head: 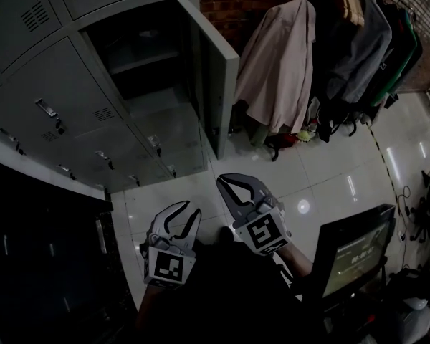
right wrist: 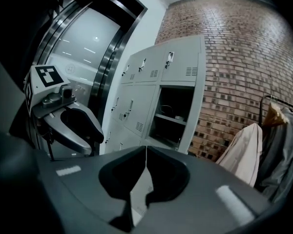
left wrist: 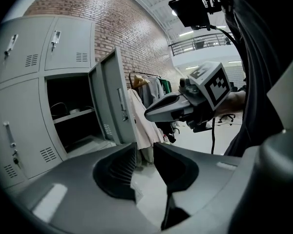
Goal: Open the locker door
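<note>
The grey locker bank (head: 50, 99) fills the upper left of the head view. One locker door (head: 218, 84) stands swung out, showing a dark compartment (head: 147, 63) with a shelf. That door (left wrist: 110, 101) also shows in the left gripper view, and edge-on as the door (right wrist: 193, 101) in the right gripper view. Both grippers hang low over the floor, well short of the lockers, touching nothing. My left gripper (head: 189, 212) (left wrist: 145, 150) is open with a narrow empty gap. My right gripper (head: 222, 183) (right wrist: 145, 149) is shut on nothing, its tips together.
A clothes rack with a beige coat (head: 279, 63) and dark jackets (head: 365, 41) stands against the brick wall right of the open door. A lit screen (head: 355, 253) sits low right. A dark cabinet (head: 43, 264) lies at the lower left. Glossy white floor (head: 322, 170) spreads between.
</note>
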